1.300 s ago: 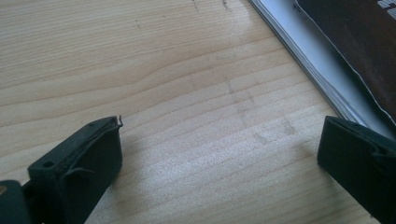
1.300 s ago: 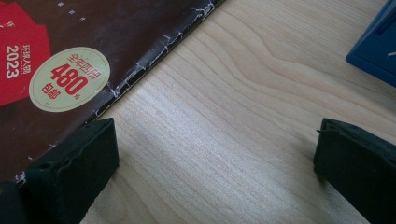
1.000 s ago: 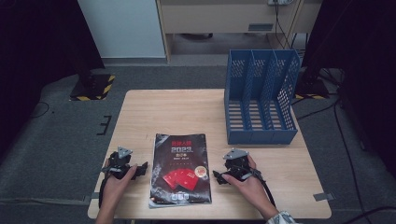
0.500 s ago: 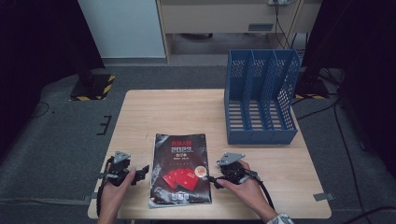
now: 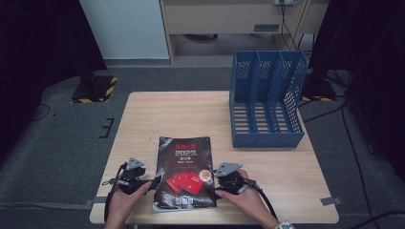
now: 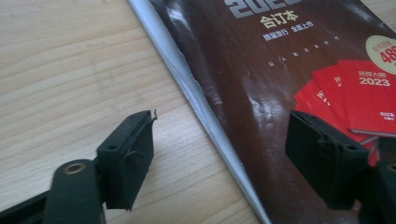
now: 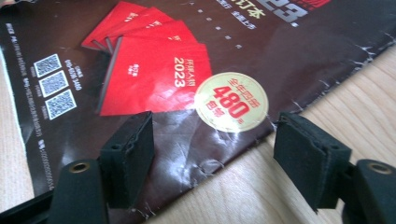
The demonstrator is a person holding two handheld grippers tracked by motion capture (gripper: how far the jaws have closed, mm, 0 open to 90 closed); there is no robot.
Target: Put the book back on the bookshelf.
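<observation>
A dark magazine (image 5: 184,171) with red booklets and "2023" on its cover lies flat on the wooden table (image 5: 181,114) near the front edge. My left gripper (image 5: 153,183) is at its left edge. In the left gripper view the jaws (image 6: 224,154) straddle the pale spine (image 6: 205,121), one over bare wood and one over the cover. My right gripper (image 5: 213,184) is at the right edge, and its jaws (image 7: 215,149) straddle the worn cover edge beside a gold "480" sticker (image 7: 231,101). Both pairs of jaws have just been closing, with the magazine's edge between them and no pad pressing on it.
A blue three-slot file rack (image 5: 265,95) stands upright at the table's back right. Bare wood lies behind and beside the magazine. Grey carpet surrounds the table, with a cabinet and cables beyond it.
Both hands have moved inward to the magazine's edges. The jaws of each gripper stand narrower than a second ago. The magazine has not moved.
</observation>
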